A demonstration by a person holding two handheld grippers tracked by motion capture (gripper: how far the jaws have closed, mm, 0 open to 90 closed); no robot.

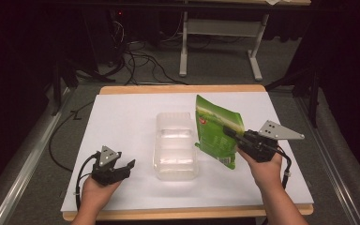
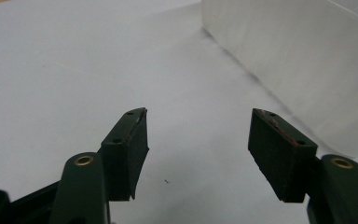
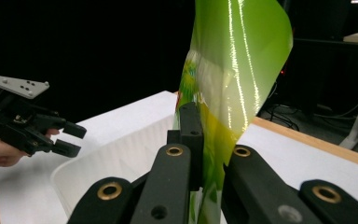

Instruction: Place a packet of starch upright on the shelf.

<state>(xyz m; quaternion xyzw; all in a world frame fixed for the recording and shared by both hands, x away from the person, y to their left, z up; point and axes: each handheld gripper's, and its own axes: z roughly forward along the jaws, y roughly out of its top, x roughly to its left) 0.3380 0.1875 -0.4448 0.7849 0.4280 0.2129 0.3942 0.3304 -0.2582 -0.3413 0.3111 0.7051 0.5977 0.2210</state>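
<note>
The white table [image 1: 122,122] carries a clear plastic container [image 1: 175,146] in its middle, lying lengthwise away from you. Just to the right of the container, your right gripper [image 1: 229,133] holds a green pouch [image 1: 215,129] above the table; the jaws are pressed together on the lower right edge of the pouch, and the pouch stands nearly upright, with its lower corner close to the container rim. In the right gripper view the glossy film of the pouch rises between the two jaws. Your left gripper [image 1: 130,165] rests low on the table at the left of the container, its jaws well apart and with nothing between them. The pouch has a red mark and some print, but it is too small to read.
</note>
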